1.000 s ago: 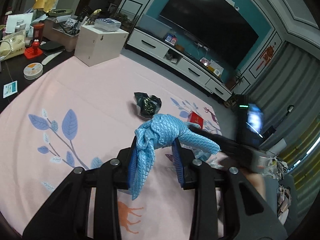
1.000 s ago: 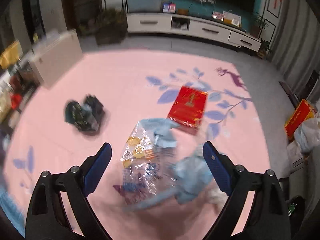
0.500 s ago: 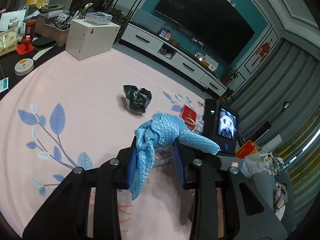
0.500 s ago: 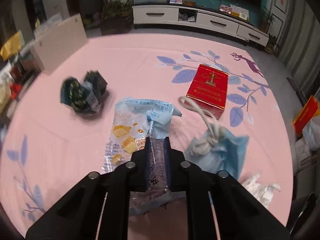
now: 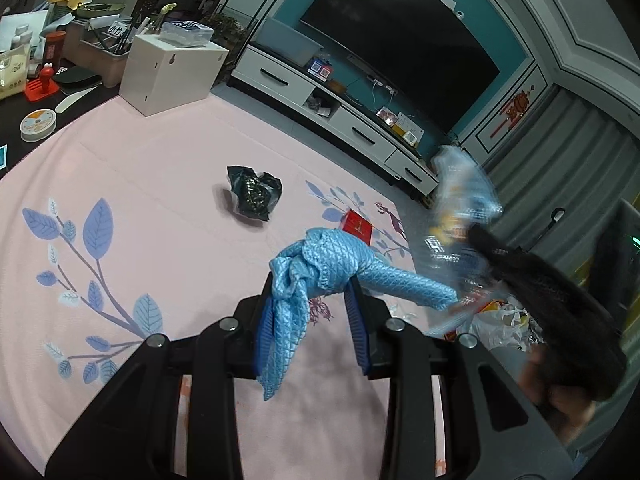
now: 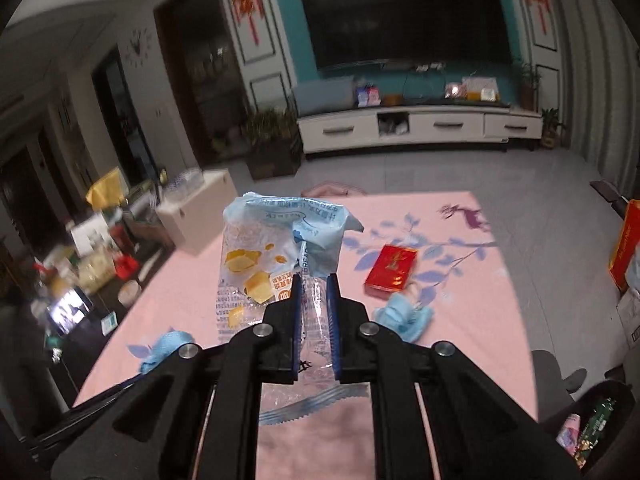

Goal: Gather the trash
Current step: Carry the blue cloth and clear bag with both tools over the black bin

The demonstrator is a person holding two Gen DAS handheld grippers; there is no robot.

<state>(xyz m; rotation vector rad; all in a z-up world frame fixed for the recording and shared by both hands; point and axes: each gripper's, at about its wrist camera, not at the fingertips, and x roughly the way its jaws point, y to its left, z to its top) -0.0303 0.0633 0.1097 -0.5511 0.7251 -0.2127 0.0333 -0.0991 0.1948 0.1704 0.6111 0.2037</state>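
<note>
Pink mat (image 6: pixel 460 360) below; right gripper (image 6: pixel 314 280) pinches clear snack wrapper (image 6: pixel 272 252), lifted off it. Left gripper (image 5: pixel 310 300) clamps blue cloth (image 5: pixel 332 264). Red box (image 6: pixel 391 269) ahead-right, black crumpled wrapper (image 5: pixel 254 193) beyond left gripper.

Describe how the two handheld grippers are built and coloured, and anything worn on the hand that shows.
Both the left gripper and the right gripper look alike: matte black plastic frames with angular linkage arms, round silver screws at the joints, and two flat fingers lined with ribbed blue pads. No cables or markings show. The left wrist view catches the right gripper as a blurred black body; the hand under it is too blurred to tell any sleeve.
</note>
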